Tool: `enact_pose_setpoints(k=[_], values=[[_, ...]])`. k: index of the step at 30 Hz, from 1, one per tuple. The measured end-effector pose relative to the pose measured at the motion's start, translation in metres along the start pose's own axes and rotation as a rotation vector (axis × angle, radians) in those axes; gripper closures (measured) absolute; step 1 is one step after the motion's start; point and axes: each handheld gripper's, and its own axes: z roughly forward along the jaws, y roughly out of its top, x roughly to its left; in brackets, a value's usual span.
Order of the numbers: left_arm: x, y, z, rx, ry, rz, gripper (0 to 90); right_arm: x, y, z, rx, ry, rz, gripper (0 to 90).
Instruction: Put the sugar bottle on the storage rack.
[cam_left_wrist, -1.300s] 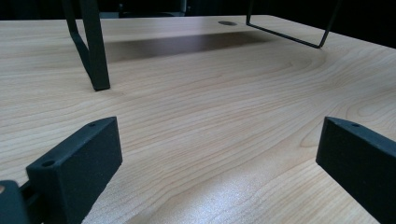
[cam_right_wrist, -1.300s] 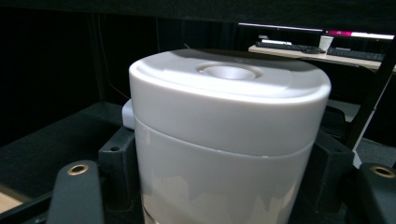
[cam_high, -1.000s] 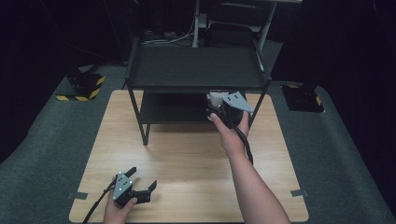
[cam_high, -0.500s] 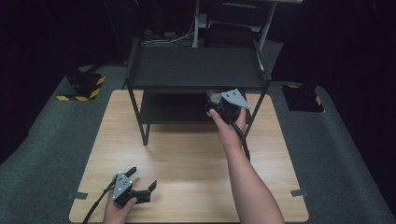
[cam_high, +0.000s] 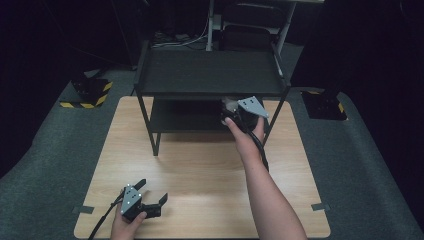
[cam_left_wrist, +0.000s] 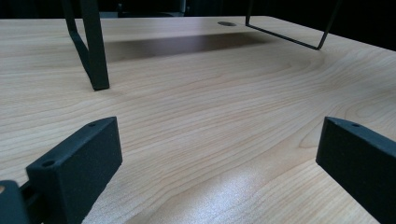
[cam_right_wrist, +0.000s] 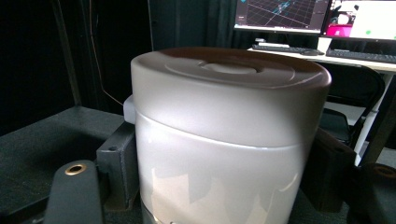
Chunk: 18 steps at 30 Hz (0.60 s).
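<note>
The high view is dim at its edges, with the surroundings nearly black; light falls from above onto the wooden table (cam_high: 200, 165), which is evenly lit. The black shelf (cam_high: 207, 70) casts a soft shadow under itself. In the left gripper view a pale glare patch sits on the wood. In the right gripper view the white canister (cam_right_wrist: 224, 135) is slightly blurred, with reflections on its glossy side; 2 monitors (cam_right_wrist: 317, 16) glow brightly behind.

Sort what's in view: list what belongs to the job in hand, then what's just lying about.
In the job:
right gripper, closed on the white lidded container
black shelf rack

Lying about:
left gripper, open and idle over the wooden table
monitors
keyboards
</note>
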Motion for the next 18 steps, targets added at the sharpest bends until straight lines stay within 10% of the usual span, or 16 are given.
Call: enact_pose_setpoints(k=[18], values=[[0.000,0.000,0.000,0.000,-0.001,-0.001,0.4,0.000,0.000,-0.014,-0.007,0.002,-0.046,0.1]])
